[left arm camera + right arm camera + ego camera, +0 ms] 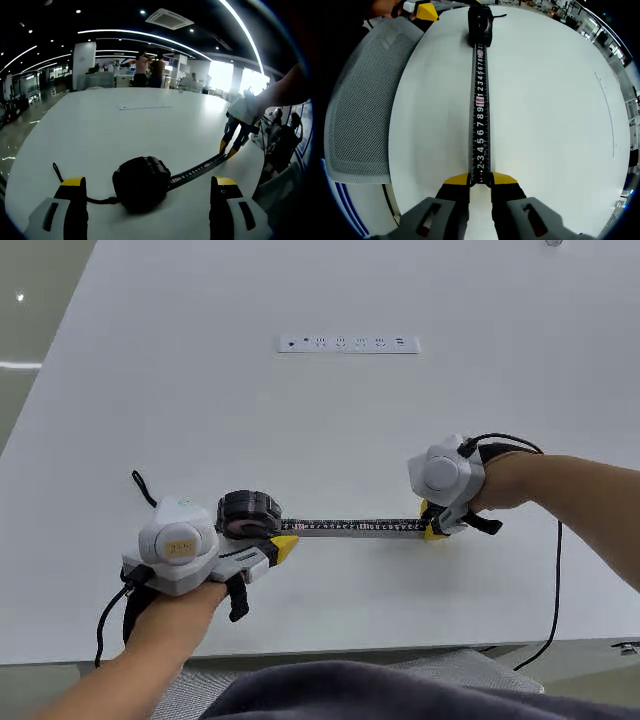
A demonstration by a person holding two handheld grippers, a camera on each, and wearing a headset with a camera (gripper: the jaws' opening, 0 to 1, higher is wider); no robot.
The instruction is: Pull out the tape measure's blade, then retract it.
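Across the table (200, 420), the drawn-out blade (480, 100) is pinched by the right claw (480, 179); the left claw (149, 182) is spread, empty; guided retraction is judged next.

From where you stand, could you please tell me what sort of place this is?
Probably an open-plan office or lab: a long white table with a built-in socket strip, a ceiling air-conditioning unit, and a mesh office chair at the table's edge.

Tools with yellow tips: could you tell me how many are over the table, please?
2. The left tool has its open jaws either side of the tape measure's case; the right tool is shut on the end of the pulled-out blade.
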